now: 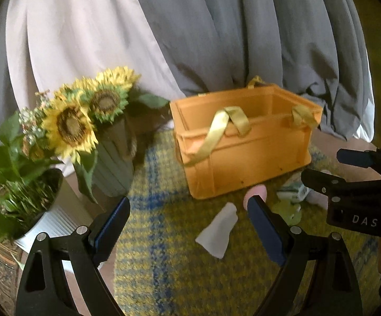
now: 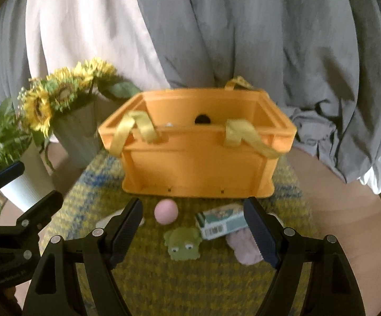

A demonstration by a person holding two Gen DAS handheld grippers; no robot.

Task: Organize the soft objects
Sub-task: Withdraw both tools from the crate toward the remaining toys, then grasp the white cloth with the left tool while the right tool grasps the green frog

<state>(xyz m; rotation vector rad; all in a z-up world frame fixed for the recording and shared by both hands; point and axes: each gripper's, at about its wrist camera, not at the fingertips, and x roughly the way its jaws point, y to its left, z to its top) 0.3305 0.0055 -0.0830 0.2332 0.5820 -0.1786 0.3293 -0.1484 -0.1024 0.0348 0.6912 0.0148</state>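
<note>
One orange plastic crate [image 2: 198, 168], box-shaped with ribbed walls and a stepped rim, stands on a woven mat [image 2: 164, 284] of yellow and grey houndstooth crossed by blue stripes. Three looped yellow ribbon handles hang from its rim, two on the near wall and one at the back. On the mat just in front of the crate lie the soft things: one smooth pink ball [image 2: 166, 211], one green rubbery frog toy [image 2: 183, 245] with two googly eyes, one pale lilac fuzzy cloth [image 2: 244, 250], one white crumpled cloth [image 1: 218, 233], and one small printed cardboard box [image 2: 220, 221] resting partly on the lilac cloth. The left gripper [image 1: 187, 223] has its two blue-padded black fingers spread wide, the white cloth lying on the mat between them, untouched. The right gripper [image 2: 193, 226] likewise stands with jaws spread apart above the frog toy and the box, pinching nothing. To the left stand one ribbed green vase [image 2: 77, 137] of paper-like sunflowers and one white pot [image 1: 45, 226] of leafy plants. Grey and pale pink curtains [image 2: 216, 39] hang in soft folds behind.
</note>
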